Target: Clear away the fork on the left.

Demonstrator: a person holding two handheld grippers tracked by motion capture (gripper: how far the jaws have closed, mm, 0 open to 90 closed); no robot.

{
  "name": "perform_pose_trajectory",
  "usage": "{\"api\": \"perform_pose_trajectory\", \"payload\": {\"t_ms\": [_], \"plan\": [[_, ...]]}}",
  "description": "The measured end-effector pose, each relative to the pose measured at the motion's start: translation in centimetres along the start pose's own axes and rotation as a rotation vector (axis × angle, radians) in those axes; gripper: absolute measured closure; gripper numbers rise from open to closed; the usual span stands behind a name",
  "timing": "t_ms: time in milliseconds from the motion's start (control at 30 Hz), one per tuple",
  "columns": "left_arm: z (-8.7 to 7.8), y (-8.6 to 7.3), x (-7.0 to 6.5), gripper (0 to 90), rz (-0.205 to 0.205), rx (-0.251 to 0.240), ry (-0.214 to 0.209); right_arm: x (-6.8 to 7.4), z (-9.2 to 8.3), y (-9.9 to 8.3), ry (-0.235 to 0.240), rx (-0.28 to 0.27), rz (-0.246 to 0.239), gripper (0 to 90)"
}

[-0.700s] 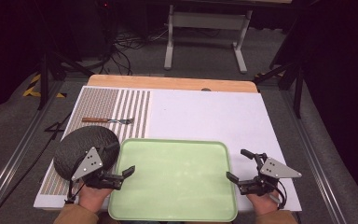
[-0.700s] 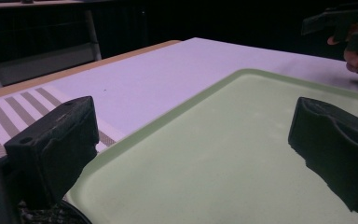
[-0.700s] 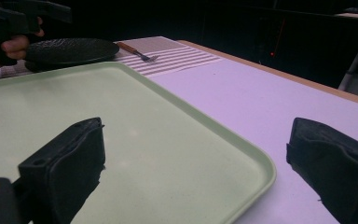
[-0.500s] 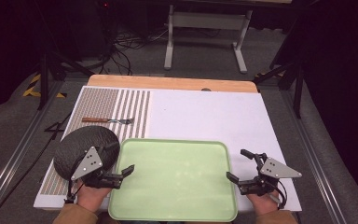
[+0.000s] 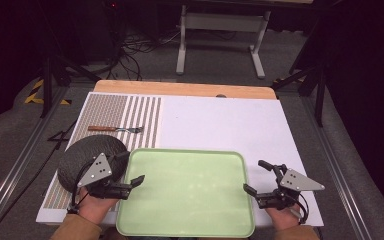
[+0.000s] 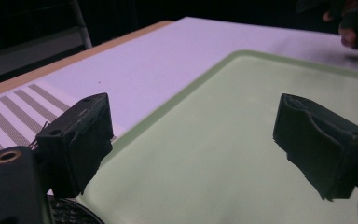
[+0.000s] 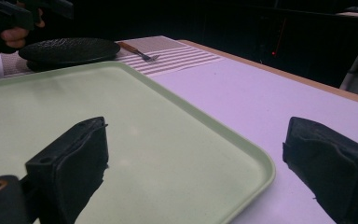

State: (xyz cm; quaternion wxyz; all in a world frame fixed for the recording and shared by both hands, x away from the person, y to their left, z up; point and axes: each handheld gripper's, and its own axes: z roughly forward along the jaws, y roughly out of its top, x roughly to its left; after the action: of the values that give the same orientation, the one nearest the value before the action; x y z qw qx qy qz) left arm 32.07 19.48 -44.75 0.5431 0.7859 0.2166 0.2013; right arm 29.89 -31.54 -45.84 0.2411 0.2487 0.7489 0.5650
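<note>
high view has me at the near edge of the table with a gripper in each hand, both flanking the pale green rectangular plastic tray that lies flat and empty on the white table cover. my left gripper sits at the tray's left rim with its jaws spread wide, one over the tray and one outside the rim; my right gripper is just beside the right rim, jaws also spread and holding nothing. i judge i'm set this way so each hand can close on an opposite edge and lift the tray level. the black round textured plate sits just left of the tray, touching or nearly touching its corner, and my left hand covers part of it. farther back, a small fork with a wooden handle lies on the striped woven mat, well apart from both grippers. in the left gripper view i can't tell whether the outer jaw touches the rim. the tray's near edge is cut off at the bottom of the high view, and the dark background hides what's behind the table.
</note>
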Motion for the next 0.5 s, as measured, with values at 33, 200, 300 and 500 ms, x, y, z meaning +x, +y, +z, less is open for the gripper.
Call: {"api": "perform_pose_trajectory", "payload": {"t_ms": [33,200,300,500], "plan": [[0.0,0.0,0.0,14.0,0.0,0.0,0.0,0.0,0.0,0.0,-0.001,0.002,0.0,7.3],[0.1,1.8,0.4,16.3,0.106,0.097,-0.017,0.0,0.0,0.0,0.004,0.01,-0.005,7.7],[0.3,2.6,0.7,16.4,0.138,0.13,-0.027,0.0,0.0,0.0,0.005,0.01,-0.003,7.7],[0.4,4.2,1.2,16.9,0.204,0.193,-0.029,0.0,0.0,0.0,0.007,0.011,-0.005,7.8]]}}
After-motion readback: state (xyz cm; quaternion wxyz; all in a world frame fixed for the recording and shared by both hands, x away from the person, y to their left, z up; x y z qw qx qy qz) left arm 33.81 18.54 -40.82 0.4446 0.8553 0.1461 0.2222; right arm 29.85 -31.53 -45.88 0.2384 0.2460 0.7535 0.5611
